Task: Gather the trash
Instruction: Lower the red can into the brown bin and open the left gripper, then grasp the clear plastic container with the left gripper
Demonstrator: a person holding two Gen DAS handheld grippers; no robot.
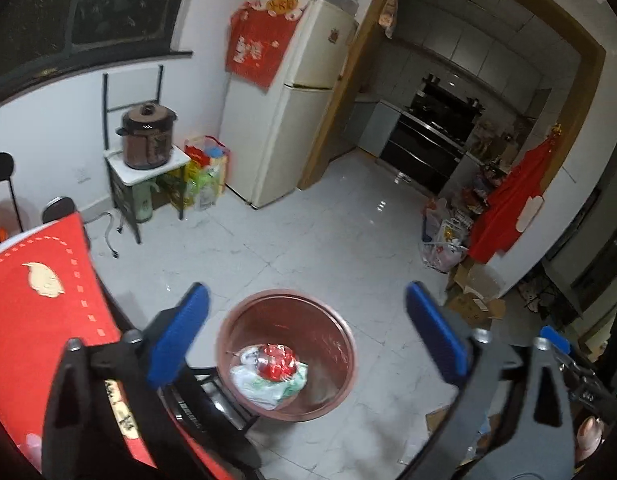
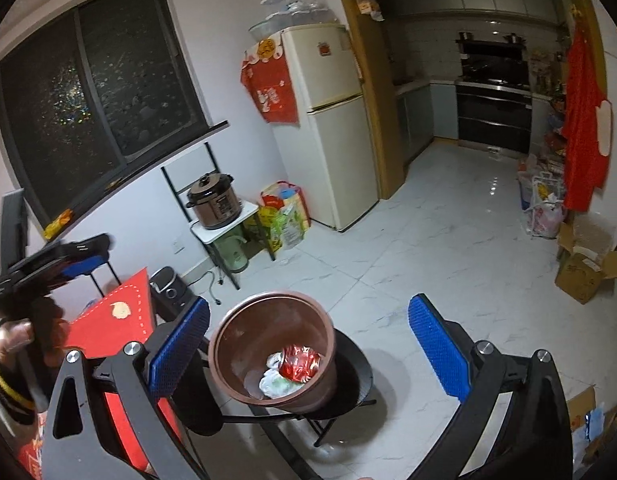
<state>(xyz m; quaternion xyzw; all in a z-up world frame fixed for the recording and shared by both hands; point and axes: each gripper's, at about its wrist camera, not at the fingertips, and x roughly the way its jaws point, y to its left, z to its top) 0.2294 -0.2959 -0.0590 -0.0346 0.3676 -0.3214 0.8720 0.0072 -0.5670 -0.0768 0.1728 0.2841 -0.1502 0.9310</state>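
We've got both grippers, left gripper and right gripper, spread wide and empty above the brown bin, red wrapper sitting inside.

text: none legible | red cloth on fridge: white characters, too blurred

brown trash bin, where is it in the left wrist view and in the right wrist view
Left wrist view: the brown trash bin sits bottom centre, between the tool's blue pads, wrappers inside.
Right wrist view: the bin is bottom centre, slightly left, standing on a black chair seat.
Shared landmark: the cream fridge beside the kitchen doorway.
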